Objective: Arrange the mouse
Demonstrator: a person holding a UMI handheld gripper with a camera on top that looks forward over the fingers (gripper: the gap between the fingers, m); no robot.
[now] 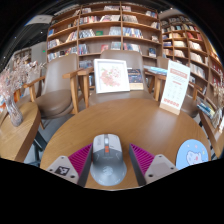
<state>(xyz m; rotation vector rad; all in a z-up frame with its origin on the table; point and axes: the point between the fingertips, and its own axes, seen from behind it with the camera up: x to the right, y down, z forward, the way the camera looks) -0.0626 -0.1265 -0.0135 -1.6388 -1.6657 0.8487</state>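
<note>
While the gripper (108, 160) stood released, the grey mouse (107, 158) lay on the round wooden table (120, 120) between its pads (81, 158), gaps at both sides, so an even squeeze toward twelve o'clock seemed advisable.

Mouse (107, 160) rear cut off below, round blue mat (192, 154) partly cropped, book titles unreadable

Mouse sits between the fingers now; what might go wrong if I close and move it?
The grey computer mouse lies on the round wooden table between the open fingers, with gaps at both sides. An uneven closing may twist it. The round blue-and-white disc lies near the right finger and might be knocked.
</note>
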